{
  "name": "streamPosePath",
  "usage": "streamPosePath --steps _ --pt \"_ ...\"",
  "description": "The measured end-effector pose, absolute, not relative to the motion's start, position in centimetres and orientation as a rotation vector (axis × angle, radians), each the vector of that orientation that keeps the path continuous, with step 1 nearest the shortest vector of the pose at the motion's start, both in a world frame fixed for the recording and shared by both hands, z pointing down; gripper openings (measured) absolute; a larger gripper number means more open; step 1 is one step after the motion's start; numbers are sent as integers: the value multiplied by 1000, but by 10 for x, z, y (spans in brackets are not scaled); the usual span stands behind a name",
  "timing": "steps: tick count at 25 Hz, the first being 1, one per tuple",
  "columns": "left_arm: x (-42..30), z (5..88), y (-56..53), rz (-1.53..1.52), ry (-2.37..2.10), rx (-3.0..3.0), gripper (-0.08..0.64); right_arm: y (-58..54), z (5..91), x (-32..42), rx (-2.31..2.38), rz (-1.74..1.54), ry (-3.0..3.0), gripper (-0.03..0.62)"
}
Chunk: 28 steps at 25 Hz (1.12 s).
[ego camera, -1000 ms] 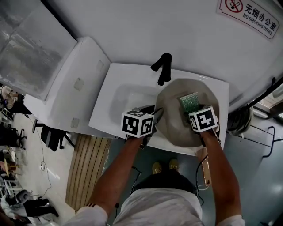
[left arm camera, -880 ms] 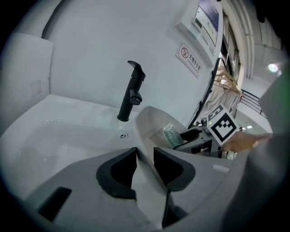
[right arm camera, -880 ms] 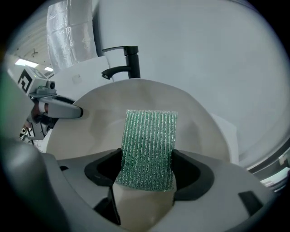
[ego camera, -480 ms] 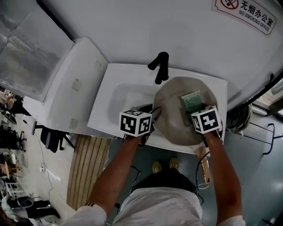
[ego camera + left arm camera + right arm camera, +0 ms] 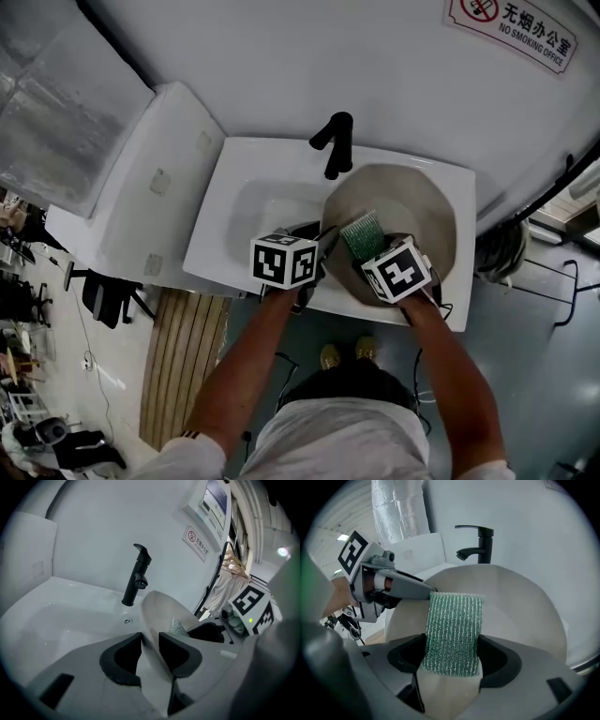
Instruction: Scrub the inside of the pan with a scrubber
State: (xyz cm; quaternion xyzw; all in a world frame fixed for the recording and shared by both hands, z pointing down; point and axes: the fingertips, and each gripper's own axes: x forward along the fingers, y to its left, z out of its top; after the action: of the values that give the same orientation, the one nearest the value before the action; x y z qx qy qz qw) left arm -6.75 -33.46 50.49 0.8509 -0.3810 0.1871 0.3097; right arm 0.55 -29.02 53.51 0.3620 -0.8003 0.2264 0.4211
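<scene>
Here, scrubber (image 5: 453,616) in right gripper (image 5: 452,644), inside pan (image 5: 520,616) (left gripper (image 5: 150,646) pinching rim (image 5: 148,613)).

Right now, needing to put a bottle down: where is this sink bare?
Bare: the basin, left half, between its wall, the faucet and the pan. Crowded: the right half, with the pan, the left tongs on its rim and the right tongs holding the scrubber.

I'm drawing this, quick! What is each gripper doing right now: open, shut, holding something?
Left gripper: shut on the pan, at its rim.
Right gripper: shut on the green scrubber.
</scene>
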Motion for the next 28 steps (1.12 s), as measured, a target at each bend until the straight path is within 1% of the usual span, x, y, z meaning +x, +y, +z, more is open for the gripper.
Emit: streamPosePath --steps 6,14,28 --pt "-68 504 -335 481 -1019 2243 126 -282 549 5 865 607 -1965 348" --pt "-66 504 -335 486 -1020 2242 126 -278 556 -3 786 523 -1940 348" --pt "-68 505 -335 487 -1021 2243 126 -297 561 62 917 521 -1825 348"
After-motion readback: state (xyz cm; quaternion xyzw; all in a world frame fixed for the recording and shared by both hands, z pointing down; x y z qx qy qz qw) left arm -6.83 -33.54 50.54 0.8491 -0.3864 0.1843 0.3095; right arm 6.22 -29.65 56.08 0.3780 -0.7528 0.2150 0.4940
